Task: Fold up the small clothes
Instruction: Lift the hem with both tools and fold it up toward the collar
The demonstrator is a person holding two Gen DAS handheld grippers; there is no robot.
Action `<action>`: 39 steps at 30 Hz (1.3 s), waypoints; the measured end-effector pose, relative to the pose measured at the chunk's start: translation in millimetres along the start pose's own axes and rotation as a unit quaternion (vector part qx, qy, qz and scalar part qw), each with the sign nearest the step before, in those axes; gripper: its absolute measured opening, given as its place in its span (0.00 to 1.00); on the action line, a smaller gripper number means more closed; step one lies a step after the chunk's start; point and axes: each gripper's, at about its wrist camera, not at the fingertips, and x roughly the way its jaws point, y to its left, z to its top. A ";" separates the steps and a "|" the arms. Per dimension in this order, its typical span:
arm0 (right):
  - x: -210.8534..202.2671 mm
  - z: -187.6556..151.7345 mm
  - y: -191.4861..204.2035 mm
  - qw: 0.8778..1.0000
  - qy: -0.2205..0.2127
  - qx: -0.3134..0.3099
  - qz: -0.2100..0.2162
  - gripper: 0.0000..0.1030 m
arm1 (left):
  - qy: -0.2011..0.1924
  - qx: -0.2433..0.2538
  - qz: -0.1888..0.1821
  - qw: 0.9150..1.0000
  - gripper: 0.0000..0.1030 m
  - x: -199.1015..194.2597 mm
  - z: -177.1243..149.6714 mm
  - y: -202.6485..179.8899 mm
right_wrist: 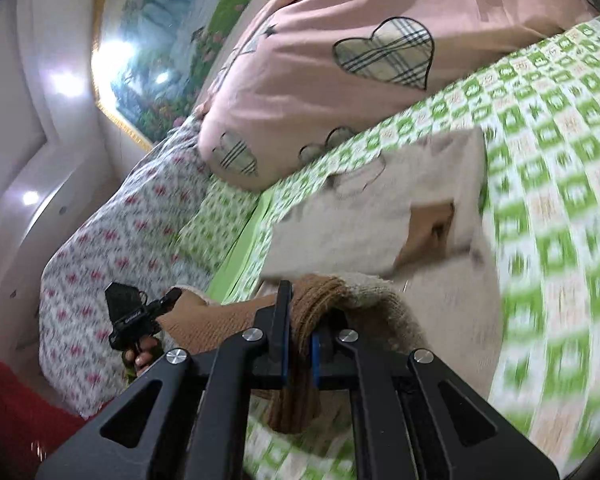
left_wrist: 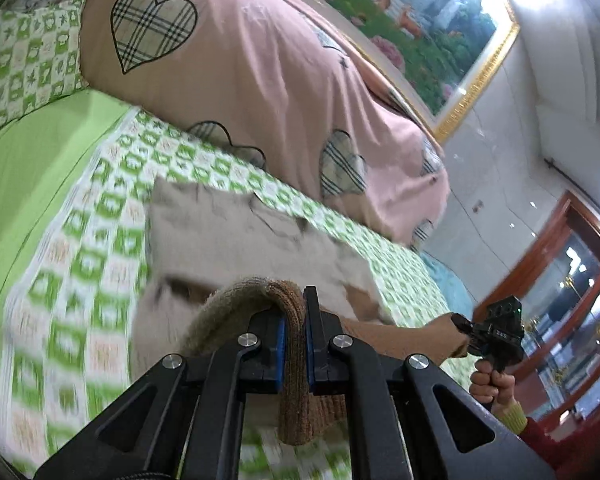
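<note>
Now we pinch the sweater's (left_wrist: 236, 240) ribbed hem in both grippers' (left_wrist: 295, 332) (right_wrist: 300, 340) fingers, probably lifting it to fold farther over the bed (left_wrist: 100, 240).

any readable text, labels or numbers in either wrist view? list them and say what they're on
Nothing reads cleanly.
Right tongs, left wrist view: pale marking on the black body, too blurred to read.
Left tongs, right wrist view: pale marking on the black body, too blurred to read.
Green checked bedsheet: printed squares, motion-blurred, no legible words.
Pink heart quilt and framed painting: no text visible.
</note>
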 end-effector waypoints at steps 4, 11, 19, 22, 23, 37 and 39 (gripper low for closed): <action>29.2 42.2 -22.7 1.000 -0.007 0.008 -0.025 0.08 | 0.003 -0.005 0.007 1.000 0.05 43.4 32.2 14.6; 78.1 84.0 -65.6 0.996 0.000 0.034 -0.078 0.08 | 0.031 0.000 0.042 0.999 0.05 118.1 59.0 40.9; 123.7 82.7 -108.6 0.987 0.048 0.061 -0.142 0.10 | 0.086 -0.029 0.106 0.990 0.08 177.7 53.5 91.2; 119.2 80.6 -114.6 0.984 0.053 0.088 -0.144 0.19 | 0.093 -0.046 0.115 0.988 0.16 173.1 44.7 92.7; 113.5 79.5 -114.2 0.984 0.048 0.094 -0.146 0.29 | 0.090 -0.049 0.109 0.989 0.22 164.6 40.1 87.2; 173.9 13.9 -6.6 0.950 0.192 -0.161 -0.185 0.42 | 0.212 0.061 0.075 0.972 0.35 222.1 -12.8 -6.9; 181.3 29.4 -21.3 0.947 0.185 -0.157 -0.213 0.41 | 0.217 0.068 0.083 0.970 0.33 232.9 2.5 0.4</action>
